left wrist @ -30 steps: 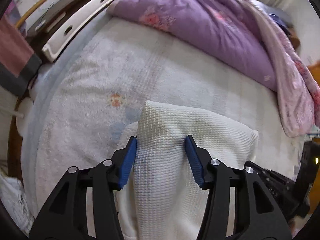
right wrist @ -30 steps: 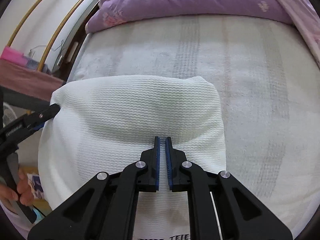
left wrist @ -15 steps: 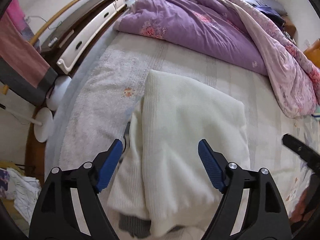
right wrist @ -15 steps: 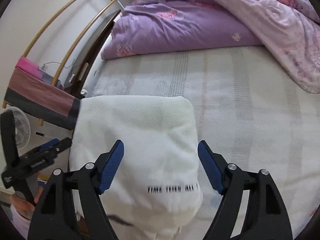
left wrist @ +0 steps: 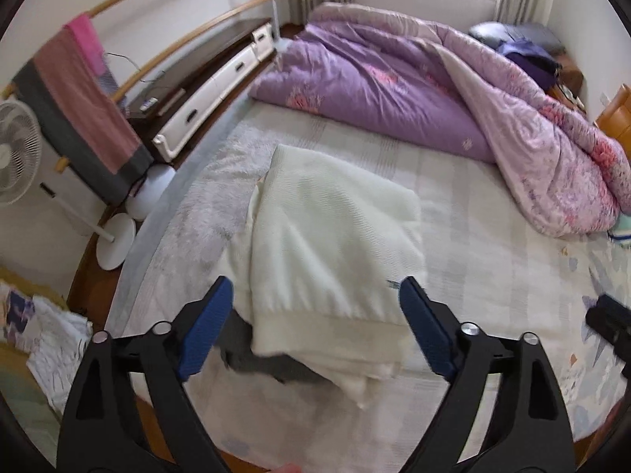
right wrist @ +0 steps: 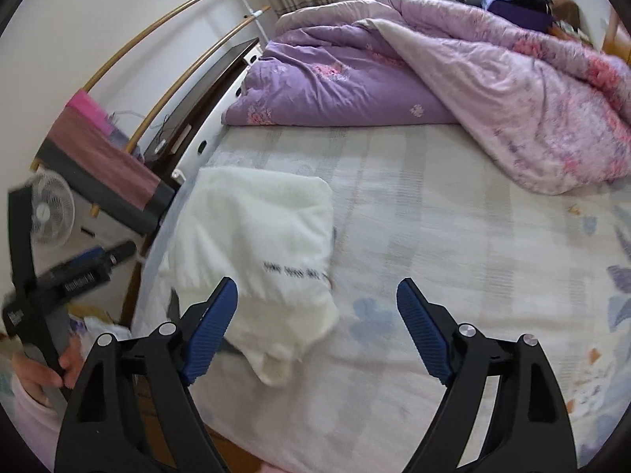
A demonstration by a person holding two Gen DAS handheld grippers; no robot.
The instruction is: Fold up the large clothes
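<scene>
A cream-white knit garment (left wrist: 327,244) lies folded in a rough rectangle on the bed, near its left and front edges. A dark grey part (left wrist: 272,366) shows under its near end. It also shows in the right wrist view (right wrist: 260,232), with a line of dark lettering near its lower edge. My left gripper (left wrist: 315,327) is open and empty, held above and short of the garment's near end. My right gripper (right wrist: 317,327) is open and empty, above the bed just right of the garment. The left gripper also shows at the right wrist view's left edge (right wrist: 79,268).
A purple and pink quilt (left wrist: 414,82) is heaped across the far side of the bed (left wrist: 493,260). A white fan (left wrist: 15,157), a drying rack with pink and grey cloth (left wrist: 90,110) and a low cabinet (left wrist: 205,82) stand to the left. Loose laundry (left wrist: 43,335) lies lower left.
Both grippers have opened wide and pulled up and back from the folded garment. One second ago the right was shut on it and the left straddled its edge.
</scene>
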